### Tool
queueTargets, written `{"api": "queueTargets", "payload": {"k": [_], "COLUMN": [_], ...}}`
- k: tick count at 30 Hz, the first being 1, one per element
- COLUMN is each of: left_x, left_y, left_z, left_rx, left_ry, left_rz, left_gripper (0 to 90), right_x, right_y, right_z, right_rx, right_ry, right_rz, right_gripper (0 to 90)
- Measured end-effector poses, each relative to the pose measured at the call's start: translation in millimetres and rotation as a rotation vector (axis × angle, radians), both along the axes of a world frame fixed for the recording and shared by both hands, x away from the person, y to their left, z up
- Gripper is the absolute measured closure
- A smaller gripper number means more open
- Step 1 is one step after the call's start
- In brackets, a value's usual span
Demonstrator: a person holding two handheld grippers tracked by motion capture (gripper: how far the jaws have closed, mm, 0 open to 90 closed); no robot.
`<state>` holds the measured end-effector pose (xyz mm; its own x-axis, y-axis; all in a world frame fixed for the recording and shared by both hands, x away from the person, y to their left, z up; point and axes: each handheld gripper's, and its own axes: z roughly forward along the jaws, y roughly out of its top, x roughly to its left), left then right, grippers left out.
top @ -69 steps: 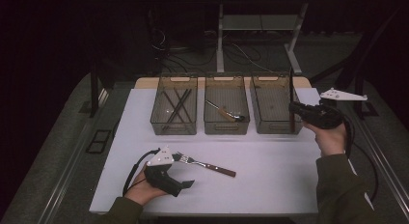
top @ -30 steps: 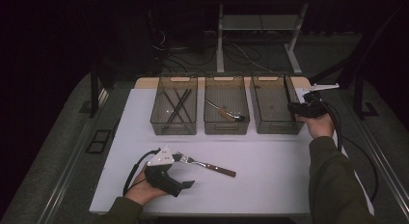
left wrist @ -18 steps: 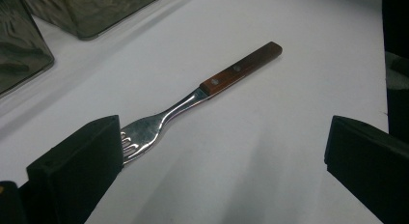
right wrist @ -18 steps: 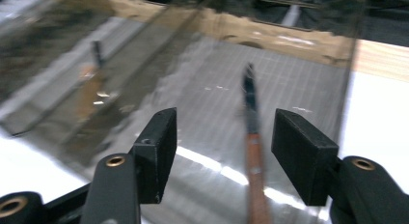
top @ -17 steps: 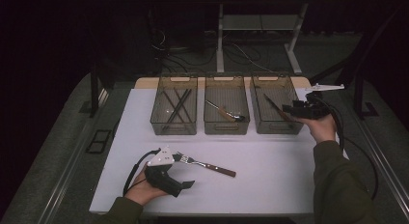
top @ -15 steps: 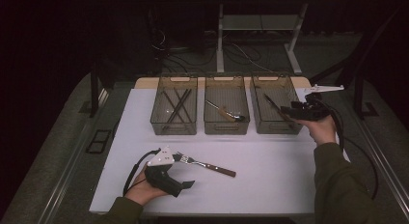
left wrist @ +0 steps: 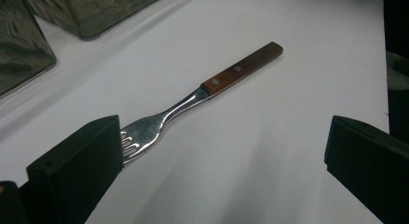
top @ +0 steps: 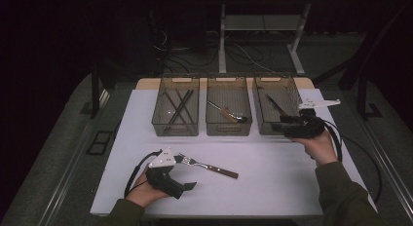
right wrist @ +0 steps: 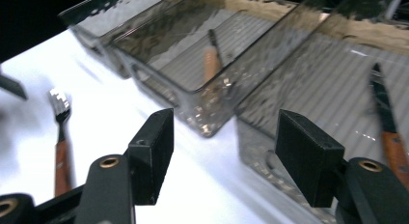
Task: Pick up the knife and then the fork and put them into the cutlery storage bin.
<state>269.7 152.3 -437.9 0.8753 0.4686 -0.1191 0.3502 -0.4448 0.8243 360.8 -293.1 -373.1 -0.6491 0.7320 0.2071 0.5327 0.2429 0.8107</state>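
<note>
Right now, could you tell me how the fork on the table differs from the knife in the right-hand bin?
The fork lies loose on the white table, beside the left gripper; the knife lies inside the right bin, near the right gripper. The fork ends in tines, the knife in a dark blade. Both have brown wooden handles.

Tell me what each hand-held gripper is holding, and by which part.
Nothing. The left hand-held gripper stands open around the fork tines; the right hand-held gripper, just opened, is empty beside the right bin.
</note>
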Motion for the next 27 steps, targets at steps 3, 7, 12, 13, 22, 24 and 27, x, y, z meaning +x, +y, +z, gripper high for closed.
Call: {"api": "queueTargets", "payload": {"k": [3, 7, 12, 13, 22, 24, 27], "left_x": [0.1, -0.1, -0.1, -0.1, 0.0, 0.5, 0.7], "left_y": [0.4, 0.3, 0.6, 0.6, 0.7, 0.9, 1.1], "left_z": [0.2, 0.1, 0.3, 0.4, 0.3, 0.4, 0.3], "left_rx": [-0.002, 0.001, -0.001, -0.001, -0.001, 0.002, 0.000], "left_ry": [-0.002, -0.002, -0.003, -0.003, -0.004, -0.009, -0.008], "left_rz": [0.002, 0.002, 0.001, 0.001, 0.002, -0.001, 0.000], "left_gripper": [0.0, 0.0, 0.0, 0.0, 0.0, 0.0, 0.0], "right_x": [-7.7, -16.9, -27.3, -28.5, -36.0, -36.6, -37.5], "right_y": [4.7, 13.7, 31.3, 34.7, 71.5, 79.5, 89.9], "right_z": [-3.6, -9.5, -14.4, -15.1, -18.5, -19.4, -20.7], "right_rx": [0.002, -0.016, -0.073, -0.079, -0.149, -0.167, -0.184], "right_ry": [0.001, 0.008, 0.007, 0.010, 0.031, 0.029, 0.029], "right_rz": [0.030, 0.069, 0.113, 0.130, 0.240, 0.258, 0.284], "right_gripper": [38.6, 38.2, 35.8, 35.7, 35.2, 35.3, 35.3]}}
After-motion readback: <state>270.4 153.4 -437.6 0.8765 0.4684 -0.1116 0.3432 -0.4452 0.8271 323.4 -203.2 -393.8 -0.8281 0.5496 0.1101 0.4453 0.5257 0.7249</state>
